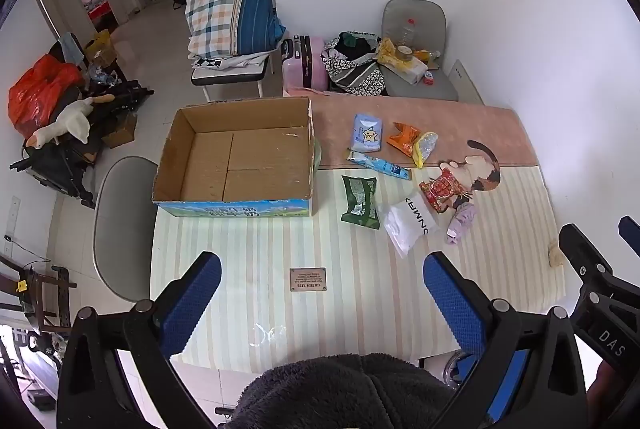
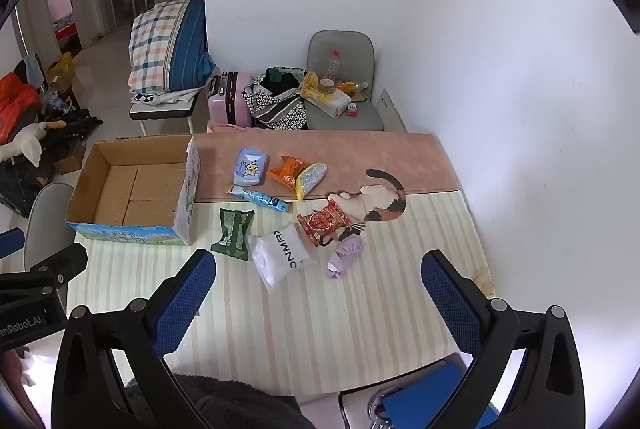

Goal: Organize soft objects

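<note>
An open, empty cardboard box (image 1: 240,157) (image 2: 132,193) stands at the table's left. To its right lie soft packets: a green pouch (image 1: 360,201) (image 2: 234,229), a white bag (image 1: 408,223) (image 2: 280,255), a red packet (image 1: 442,189) (image 2: 324,221), a lilac cloth (image 1: 462,223) (image 2: 345,255), a blue tissue pack (image 1: 366,133) (image 2: 251,167), an orange packet (image 1: 404,139) (image 2: 289,171), a silver-yellow pouch (image 1: 425,148) (image 2: 310,181) and a long blue sachet (image 1: 378,163) (image 2: 258,196). My left gripper (image 1: 322,273) and right gripper (image 2: 318,271) are open and empty above the near table.
The striped table mat (image 1: 280,249) has a cat picture (image 2: 380,197) and a small label (image 1: 308,279). Grey chairs stand at the left (image 1: 120,221) and beyond the table (image 2: 344,85). A pink suitcase (image 2: 230,95), bags and folded bedding (image 1: 236,13) lie behind.
</note>
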A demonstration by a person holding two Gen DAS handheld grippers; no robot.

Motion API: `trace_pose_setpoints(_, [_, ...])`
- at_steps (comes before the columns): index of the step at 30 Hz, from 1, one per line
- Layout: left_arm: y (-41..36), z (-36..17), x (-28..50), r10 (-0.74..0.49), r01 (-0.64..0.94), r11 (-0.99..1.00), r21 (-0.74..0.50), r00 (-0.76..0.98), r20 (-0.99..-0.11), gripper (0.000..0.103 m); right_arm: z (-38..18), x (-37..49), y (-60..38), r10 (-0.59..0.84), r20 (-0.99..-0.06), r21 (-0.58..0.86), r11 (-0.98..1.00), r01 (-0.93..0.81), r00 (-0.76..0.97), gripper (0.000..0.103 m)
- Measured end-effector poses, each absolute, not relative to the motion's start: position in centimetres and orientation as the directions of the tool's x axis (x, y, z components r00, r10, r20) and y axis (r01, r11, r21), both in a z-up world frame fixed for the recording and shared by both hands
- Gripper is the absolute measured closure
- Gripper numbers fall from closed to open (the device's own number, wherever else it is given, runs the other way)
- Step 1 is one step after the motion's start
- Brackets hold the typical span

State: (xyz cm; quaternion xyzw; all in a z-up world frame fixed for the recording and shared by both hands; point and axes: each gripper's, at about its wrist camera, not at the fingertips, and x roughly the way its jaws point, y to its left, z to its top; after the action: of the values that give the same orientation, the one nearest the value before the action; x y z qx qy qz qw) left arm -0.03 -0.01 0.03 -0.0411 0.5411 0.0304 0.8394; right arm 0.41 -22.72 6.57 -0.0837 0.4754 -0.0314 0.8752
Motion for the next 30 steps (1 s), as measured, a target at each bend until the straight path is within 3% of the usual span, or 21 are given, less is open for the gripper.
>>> trace_pose_setpoints(30, [-0.5,1.0,-0.8,0.005,-0.09,0.995,-0.041,0.453,-0.892,0.0,8.0,-0.5,-22.8,-0.139,-0.79,-0.191,0.981,-0.023,0.598,0.0])
